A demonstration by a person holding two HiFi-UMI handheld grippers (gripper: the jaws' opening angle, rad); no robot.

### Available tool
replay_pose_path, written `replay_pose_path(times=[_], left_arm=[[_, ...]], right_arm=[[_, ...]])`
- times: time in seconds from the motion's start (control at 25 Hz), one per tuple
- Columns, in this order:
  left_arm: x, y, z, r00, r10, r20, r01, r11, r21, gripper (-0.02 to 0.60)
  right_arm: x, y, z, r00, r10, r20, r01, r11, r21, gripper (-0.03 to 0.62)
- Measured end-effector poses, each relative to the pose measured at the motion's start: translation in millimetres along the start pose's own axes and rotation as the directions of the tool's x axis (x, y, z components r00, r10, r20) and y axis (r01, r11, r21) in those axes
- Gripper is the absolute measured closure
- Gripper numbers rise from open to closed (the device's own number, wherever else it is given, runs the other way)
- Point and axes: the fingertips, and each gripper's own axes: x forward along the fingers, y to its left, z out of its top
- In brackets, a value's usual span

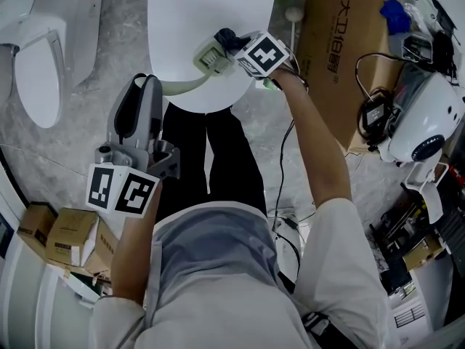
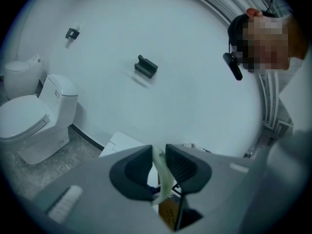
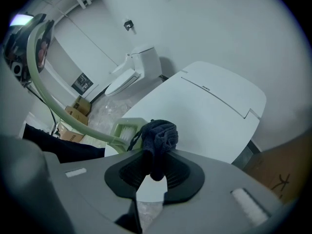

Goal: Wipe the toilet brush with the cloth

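Note:
The pale green toilet brush has its head point(image 1: 211, 57) over the white toilet lid point(image 1: 182, 13); its curved handle point(image 1: 178, 87) runs back to my left gripper point(image 1: 147, 97). That gripper point(image 2: 159, 165) is shut on the handle point(image 2: 163, 177). My right gripper point(image 1: 234, 47) is shut on a dark blue cloth point(image 1: 227, 38), which touches the brush head. In the right gripper view the cloth point(image 3: 159, 136) bulges out of the right gripper point(image 3: 152, 167) right beside the brush head point(image 3: 126, 130), and the handle point(image 3: 46, 96) arcs up to the left.
A second white toilet point(image 1: 36, 57) stands at the left. A brown carton point(image 1: 338, 42) lies to the right of the lid, with a white appliance point(image 1: 425, 118) and cables beyond it. Small cardboard boxes point(image 1: 65, 238) sit at lower left. The person's dark trousers point(image 1: 211, 158) are below the lid.

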Motion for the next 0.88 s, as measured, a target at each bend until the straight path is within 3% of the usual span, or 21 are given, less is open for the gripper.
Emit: replay_pose_path(times=[0.44, 0.88], left_arm=[[-3.0, -1.5, -4.1, 1.000, 0.024, 0.017, -0.024, 1.000, 0.020, 0.581], [2.5, -1.3, -1.9, 0.998, 0.029, 0.054, -0.031, 0.998, 0.050, 0.581]], right_arm=[[17.0, -5.4, -37.2, 0.999, -0.018, 0.034, 0.012, 0.985, 0.170, 0.519], [30.9, -3.4, -73.0, 0.977, -0.032, 0.213, -0.069, 0.891, 0.449, 0.520]])
